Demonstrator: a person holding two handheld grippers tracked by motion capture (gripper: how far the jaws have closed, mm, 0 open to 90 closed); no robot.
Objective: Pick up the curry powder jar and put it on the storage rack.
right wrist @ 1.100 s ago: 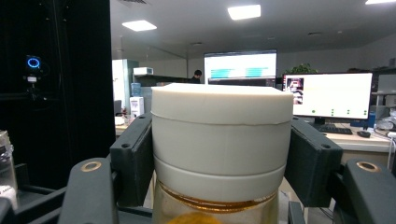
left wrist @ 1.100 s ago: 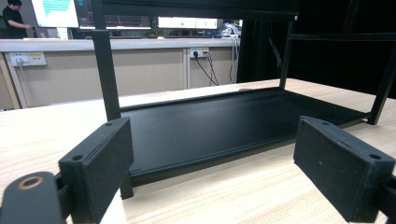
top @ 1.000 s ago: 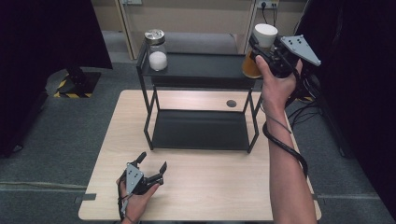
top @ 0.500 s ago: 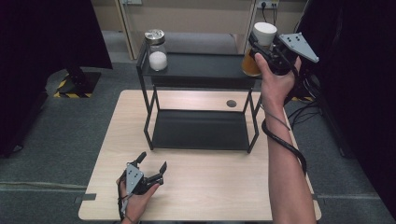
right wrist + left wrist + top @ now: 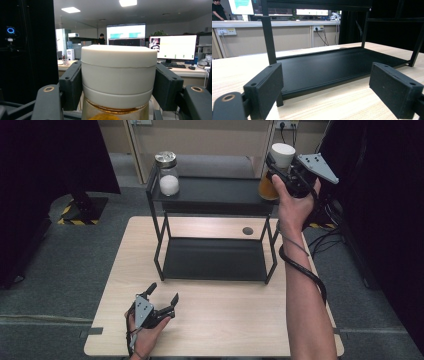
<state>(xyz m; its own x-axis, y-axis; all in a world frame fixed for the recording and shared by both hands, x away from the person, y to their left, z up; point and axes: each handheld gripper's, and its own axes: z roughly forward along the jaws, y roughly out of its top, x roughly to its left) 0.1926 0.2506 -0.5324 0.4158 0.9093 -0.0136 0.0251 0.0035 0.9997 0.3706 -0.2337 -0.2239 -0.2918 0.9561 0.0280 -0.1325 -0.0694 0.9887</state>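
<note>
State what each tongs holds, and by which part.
Right tongs grip the jar by its white lid. Left tongs are open, holding nothing.

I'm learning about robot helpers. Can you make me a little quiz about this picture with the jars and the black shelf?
1. True or false: the right gripper is shut on the white lid of the amber jar.
2. Where does the jar of white powder stand?
A. top shelf
B. bottom shelf
C. the table
3. Fill in: the left gripper holds ____.

Key: 1 true; 2 A; 3 nothing, its jaws are open above the table.
</note>
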